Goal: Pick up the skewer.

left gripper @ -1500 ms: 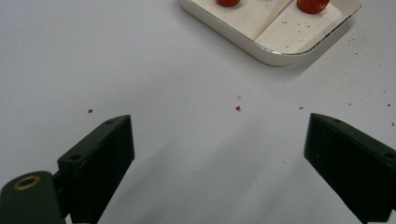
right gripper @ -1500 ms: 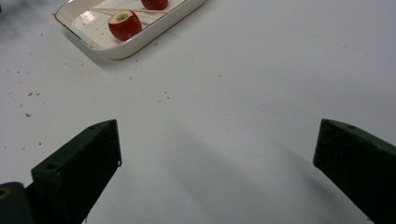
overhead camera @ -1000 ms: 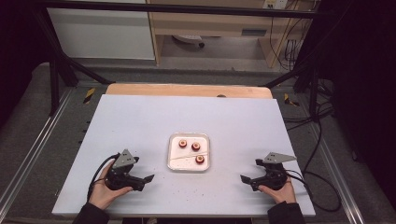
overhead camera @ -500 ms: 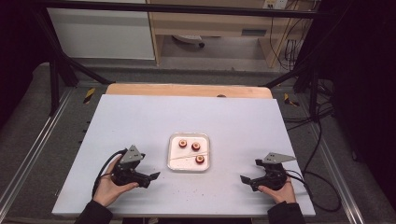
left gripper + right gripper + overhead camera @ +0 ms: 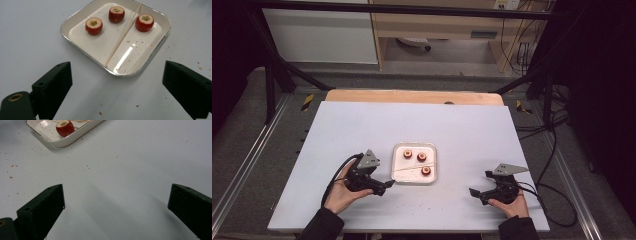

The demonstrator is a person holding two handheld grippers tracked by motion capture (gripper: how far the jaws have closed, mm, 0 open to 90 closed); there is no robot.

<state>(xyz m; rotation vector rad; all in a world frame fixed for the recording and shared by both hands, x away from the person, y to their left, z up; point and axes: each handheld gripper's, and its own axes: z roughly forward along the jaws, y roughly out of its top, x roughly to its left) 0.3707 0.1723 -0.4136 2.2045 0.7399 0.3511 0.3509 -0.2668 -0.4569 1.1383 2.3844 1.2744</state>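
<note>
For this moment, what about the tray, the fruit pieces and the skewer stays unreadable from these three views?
- Tray, right gripper view: top edge cuts it off; one fruit piece shows there.
- Skewer, left gripper view: far tip runs off the top edge.
- Fruit pieces, high view: too small to tell the kind.
- Left gripper, high view: too small to read its jaw gap; its own view shows them apart.

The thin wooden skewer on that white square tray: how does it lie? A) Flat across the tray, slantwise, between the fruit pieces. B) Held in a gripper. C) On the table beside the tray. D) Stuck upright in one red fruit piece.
A: the thin wooden skewer lies flat, slantwise across the white square tray, with two red fruit pieces on one side, one on the other.
</note>
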